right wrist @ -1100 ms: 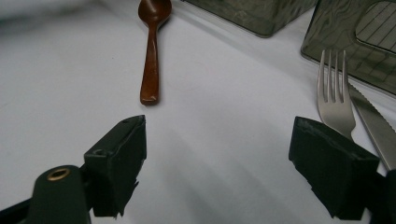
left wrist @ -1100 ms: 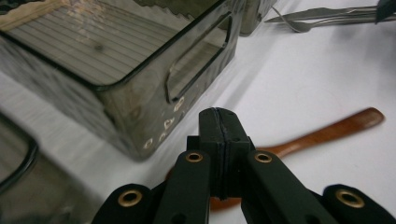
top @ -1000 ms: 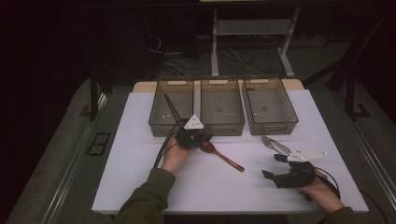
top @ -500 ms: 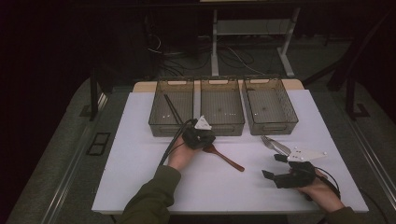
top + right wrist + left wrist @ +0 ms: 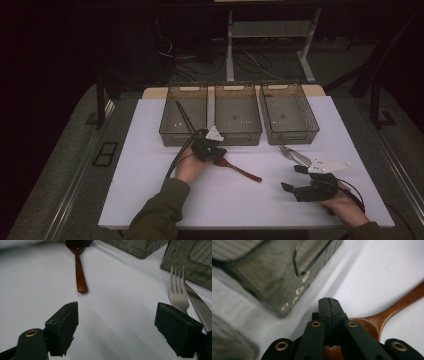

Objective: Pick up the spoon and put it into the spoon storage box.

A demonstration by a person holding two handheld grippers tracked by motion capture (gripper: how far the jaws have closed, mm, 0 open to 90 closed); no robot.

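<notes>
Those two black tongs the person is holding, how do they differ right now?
The left tongs have their jaws pressed together, while the right tongs stand wide open with nothing between them. The left tongs sit over the bowl of the wooden spoon, near the bins; the right tongs hover over bare table beside the fork and knife. Both are black and hand-held.

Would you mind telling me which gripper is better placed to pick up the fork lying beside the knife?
The right gripper. Its jaws stand open with the fork just ahead, next to the knife. The left gripper is shut over the wooden spoon, farther away.
</notes>
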